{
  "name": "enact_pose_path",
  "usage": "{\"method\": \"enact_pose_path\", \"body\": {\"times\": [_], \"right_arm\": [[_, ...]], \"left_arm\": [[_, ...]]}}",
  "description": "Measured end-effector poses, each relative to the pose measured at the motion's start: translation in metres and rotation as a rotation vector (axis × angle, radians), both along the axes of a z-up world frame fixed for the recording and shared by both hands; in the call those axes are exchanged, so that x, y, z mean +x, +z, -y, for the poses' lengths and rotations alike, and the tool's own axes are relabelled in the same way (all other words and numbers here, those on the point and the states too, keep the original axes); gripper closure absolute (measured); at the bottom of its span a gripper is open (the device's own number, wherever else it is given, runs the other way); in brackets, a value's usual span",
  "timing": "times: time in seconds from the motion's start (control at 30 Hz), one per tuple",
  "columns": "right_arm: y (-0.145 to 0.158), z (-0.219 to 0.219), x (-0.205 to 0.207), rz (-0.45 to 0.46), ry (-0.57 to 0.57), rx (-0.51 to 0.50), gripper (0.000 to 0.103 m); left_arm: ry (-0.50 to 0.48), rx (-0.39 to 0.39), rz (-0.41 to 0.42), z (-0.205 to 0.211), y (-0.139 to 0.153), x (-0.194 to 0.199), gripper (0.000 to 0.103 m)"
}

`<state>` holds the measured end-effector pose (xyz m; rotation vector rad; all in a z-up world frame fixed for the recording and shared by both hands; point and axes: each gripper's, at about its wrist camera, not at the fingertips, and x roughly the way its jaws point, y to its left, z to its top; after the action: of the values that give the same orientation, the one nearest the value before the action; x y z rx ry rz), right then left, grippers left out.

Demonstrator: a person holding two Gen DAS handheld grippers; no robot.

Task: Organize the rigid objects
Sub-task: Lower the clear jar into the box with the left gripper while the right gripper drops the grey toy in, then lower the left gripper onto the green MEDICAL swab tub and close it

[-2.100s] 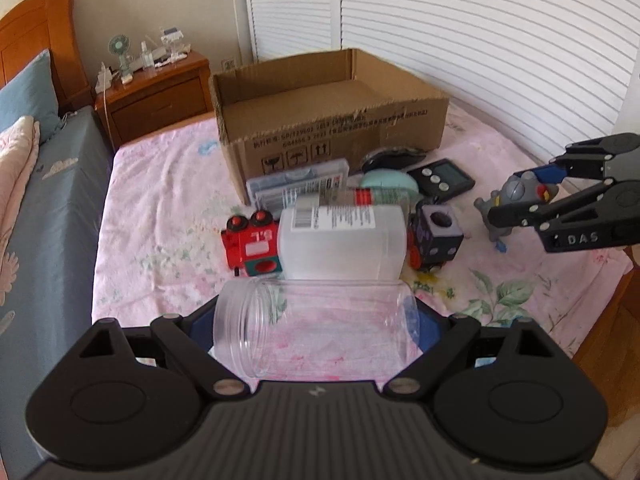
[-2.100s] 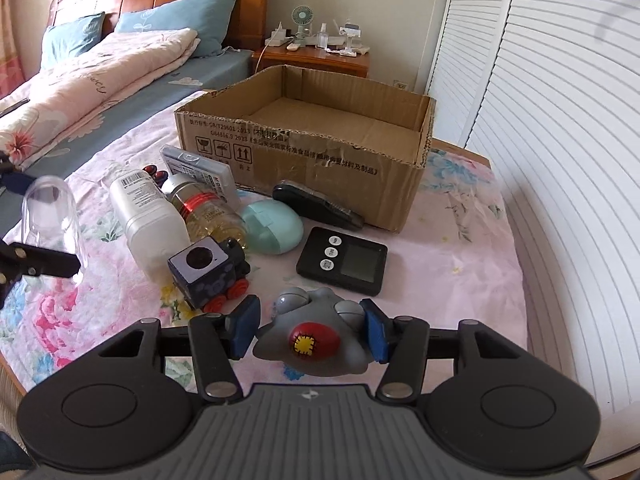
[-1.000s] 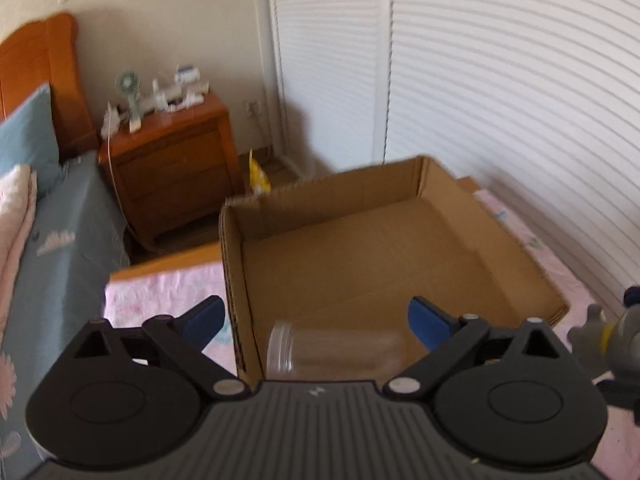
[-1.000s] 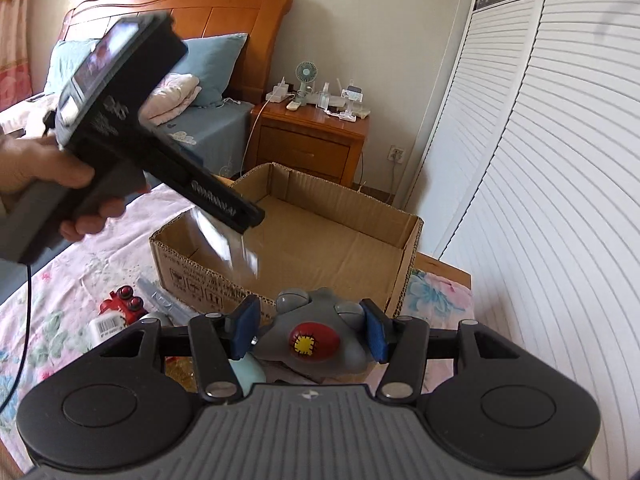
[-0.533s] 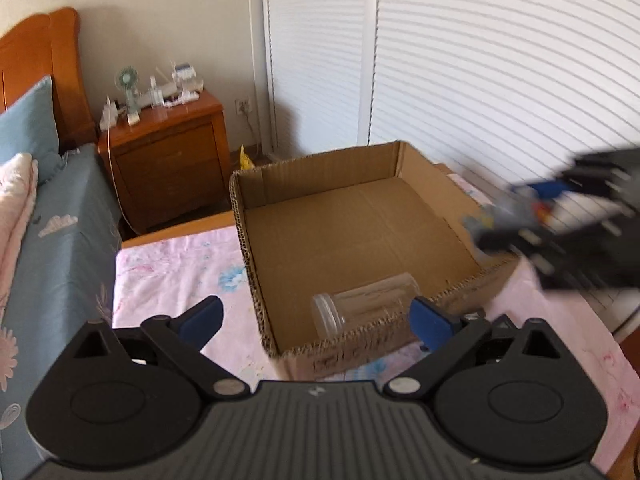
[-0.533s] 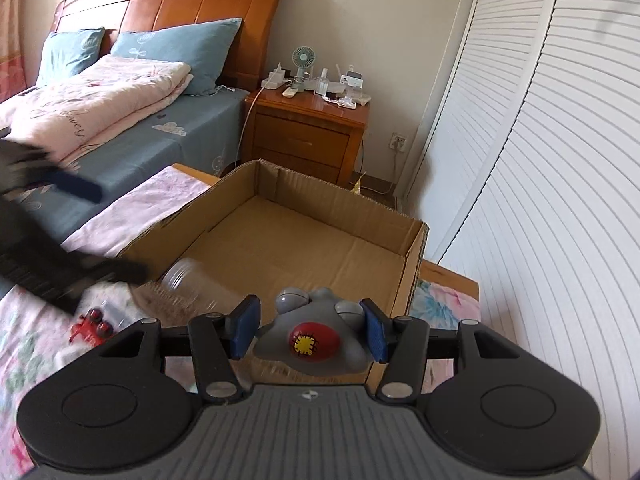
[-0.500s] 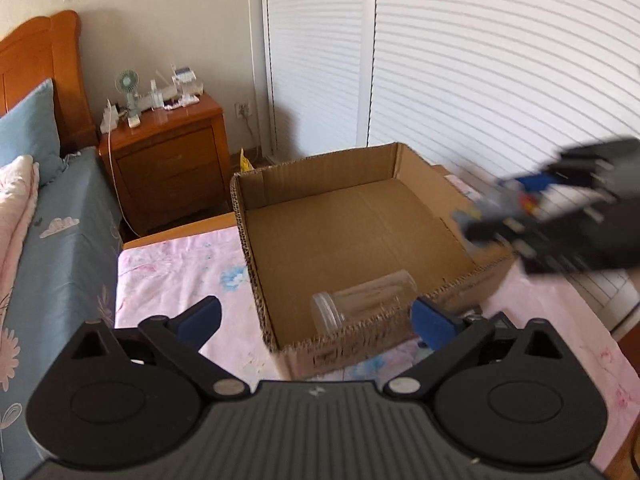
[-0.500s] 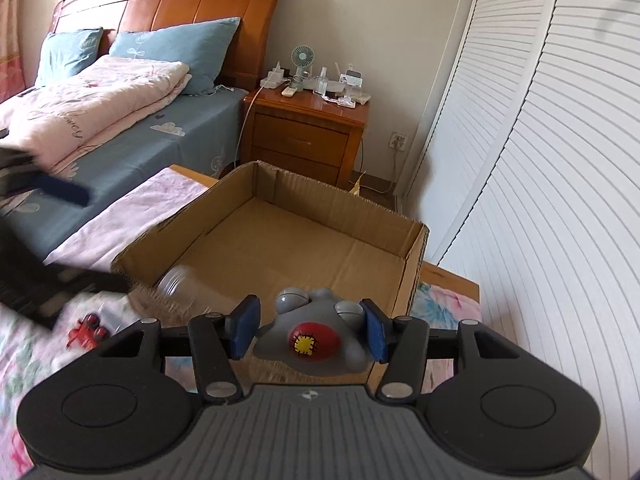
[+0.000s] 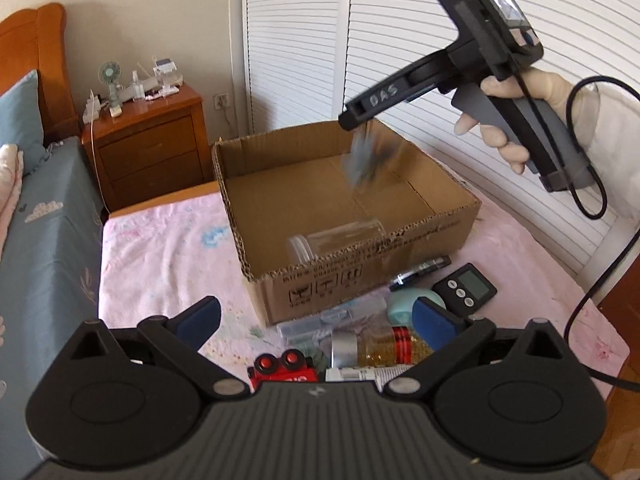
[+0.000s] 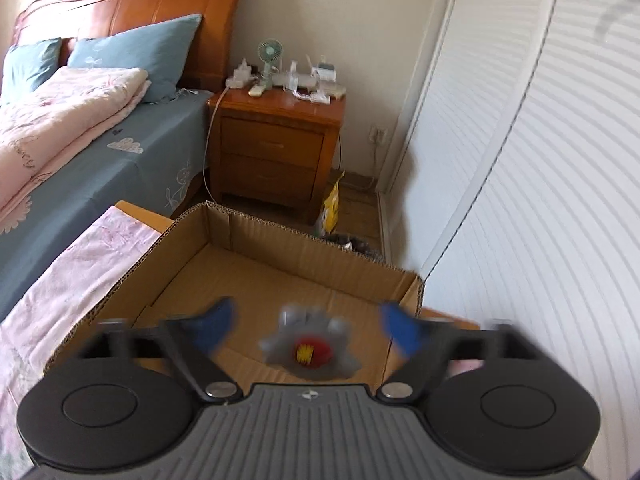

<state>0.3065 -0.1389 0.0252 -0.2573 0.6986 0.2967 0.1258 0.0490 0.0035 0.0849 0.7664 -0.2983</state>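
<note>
Right gripper (image 10: 306,330): its jaws are opening above the cardboard box, blue pads spread wide and blurred; the grey toy lies free between them, touching neither pad.
Left gripper (image 9: 316,318): jaws wide apart and empty, held over the items in front of the box.
Grey toy (image 10: 310,350): a grey figure with a red and yellow patch, blurred, over the box's floor at the right side; in the left wrist view it is a grey smear (image 9: 366,162) just under the right gripper's fingertips.
Cardboard box (image 9: 436,224): open-topped, on the pink floral sheet (image 9: 160,256).
Clear jar (image 9: 336,240): on its side inside the box, against the near wall.
In front of the box: digital timer (image 9: 466,284), mint-green oval case (image 9: 414,304), bottle with gold contents and a red band (image 9: 384,346), red toy train (image 9: 286,368), clear flat case (image 9: 316,324).
Hand (image 9: 520,120): light-gloved, grasping the right gripper's handle, a black cable hanging from it.
Nightstand (image 10: 276,148): wooden, beside the bed, carrying a small fan (image 10: 269,60).
</note>
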Motion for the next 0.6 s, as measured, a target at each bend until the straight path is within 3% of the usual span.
{"method": "enact_pose_path", "body": {"times": [0.43, 0.6], "right_arm": [[0.004, 0.013, -0.071, -0.056, -0.016, 0.056, 0.000], [-0.007, 0.024, -0.106, -0.067, -0.074, 0.073, 0.000]], "left_arm": [[0.040, 0.000, -0.017, -0.001, 0.000, -0.016, 0.002], [0.059, -0.003, -0.029, 0.000, -0.005, -0.027, 0.002]]}}
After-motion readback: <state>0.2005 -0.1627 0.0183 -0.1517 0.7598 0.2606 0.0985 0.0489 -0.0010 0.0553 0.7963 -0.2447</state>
